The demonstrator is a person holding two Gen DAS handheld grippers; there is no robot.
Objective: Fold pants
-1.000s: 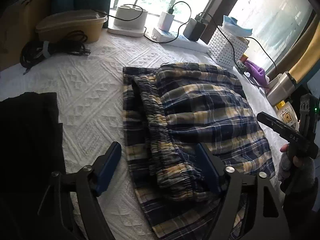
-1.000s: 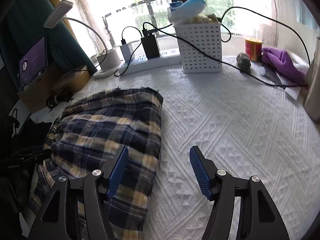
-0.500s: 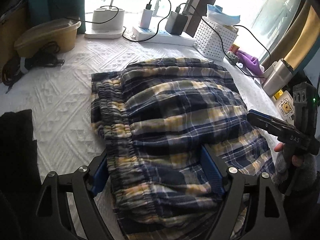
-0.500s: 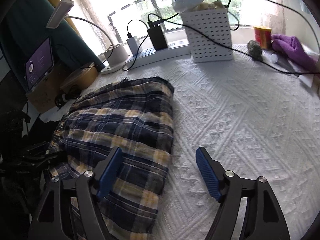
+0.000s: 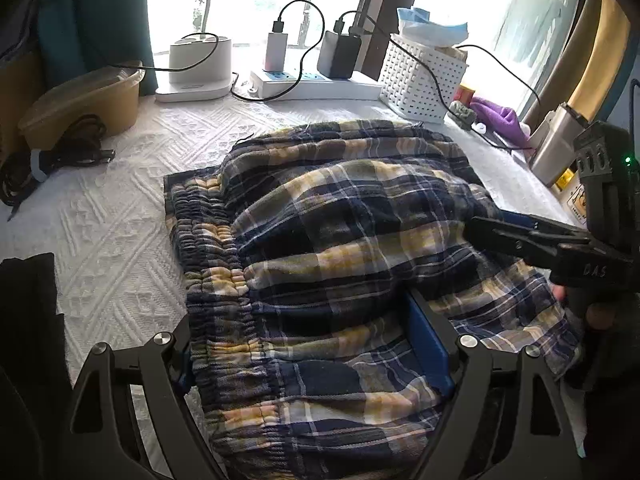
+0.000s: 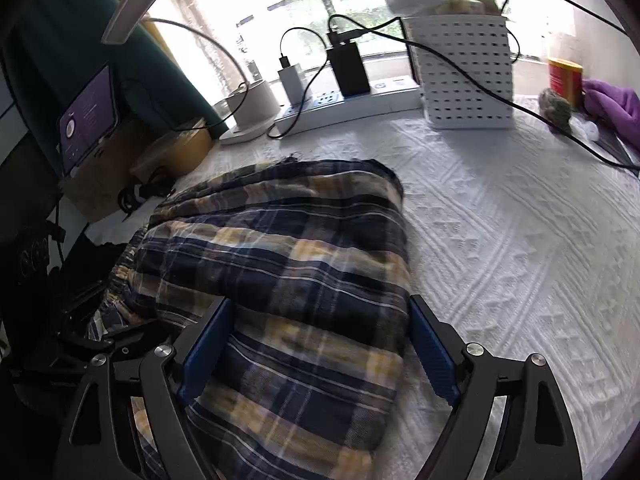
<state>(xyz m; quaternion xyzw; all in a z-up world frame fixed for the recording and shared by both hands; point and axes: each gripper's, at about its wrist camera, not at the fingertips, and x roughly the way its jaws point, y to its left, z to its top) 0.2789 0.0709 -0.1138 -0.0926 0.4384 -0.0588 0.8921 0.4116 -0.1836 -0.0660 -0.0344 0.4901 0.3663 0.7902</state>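
The folded plaid pants point(image 5: 340, 248) fill the middle of the white textured counter point(image 5: 120, 240). The left gripper point(image 5: 316, 356) straddles their waistband at lower centre, jaws apart. The right gripper point(image 6: 320, 356), also spread, brackets the folded edge, seemingly without pinching.

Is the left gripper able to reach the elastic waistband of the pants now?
Probably yes: the left gripper is open over the pants, with the waistband between its fingers and nothing covering it.
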